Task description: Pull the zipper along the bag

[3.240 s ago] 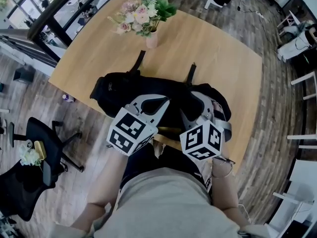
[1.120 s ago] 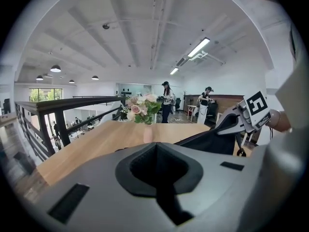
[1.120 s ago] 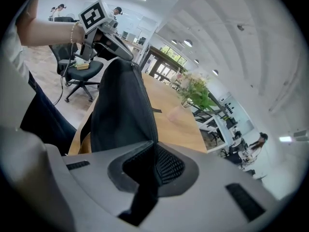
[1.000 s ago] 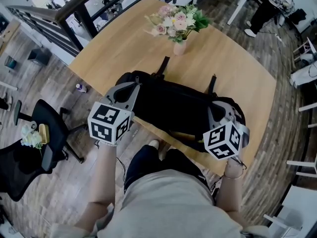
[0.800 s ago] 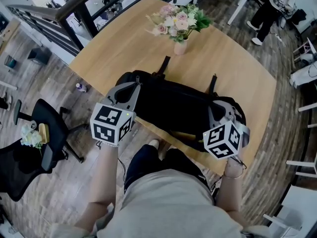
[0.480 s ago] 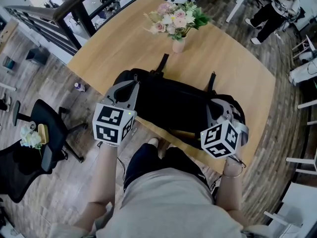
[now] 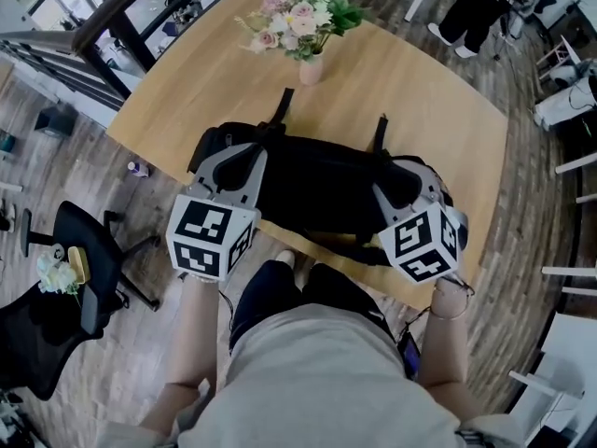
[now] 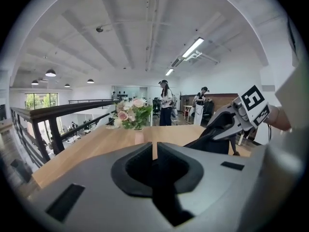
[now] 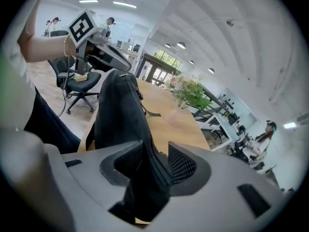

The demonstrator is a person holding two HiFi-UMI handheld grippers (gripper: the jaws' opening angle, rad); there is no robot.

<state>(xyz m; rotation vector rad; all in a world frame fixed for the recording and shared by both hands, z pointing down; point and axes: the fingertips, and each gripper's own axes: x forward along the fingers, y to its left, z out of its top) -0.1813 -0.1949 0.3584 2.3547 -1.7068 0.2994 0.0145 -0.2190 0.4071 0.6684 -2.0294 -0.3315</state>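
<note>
A black bag (image 7: 317, 189) lies lengthwise on the wooden table (image 7: 420, 91), close to its near edge. My left gripper (image 7: 250, 153) sits at the bag's left end. Its jaws are shut to a thin slit (image 8: 154, 149), and what they pinch is hidden. My right gripper (image 7: 401, 174) is at the bag's right end. Its jaws have just been opening, and the bag's dark fabric (image 9: 120, 115) with its zipper seam runs between the ribbed pads (image 9: 182, 163), which no longer press on it. The right gripper (image 8: 215, 129) also shows in the left gripper view, on the bag (image 8: 212, 140).
A pink vase of flowers (image 7: 303, 26) stands at the table's far side. Two bag straps (image 7: 280, 110) reach toward it. A black office chair (image 7: 89, 269) is on the floor at left. The table's near edge (image 7: 392, 283) is by my legs. People stand in the background (image 8: 165, 103).
Since the earliest frame the left gripper has gone from the bag's middle to its left end, and the right gripper has shifted to the right end. Over the last second only the view has shifted.
</note>
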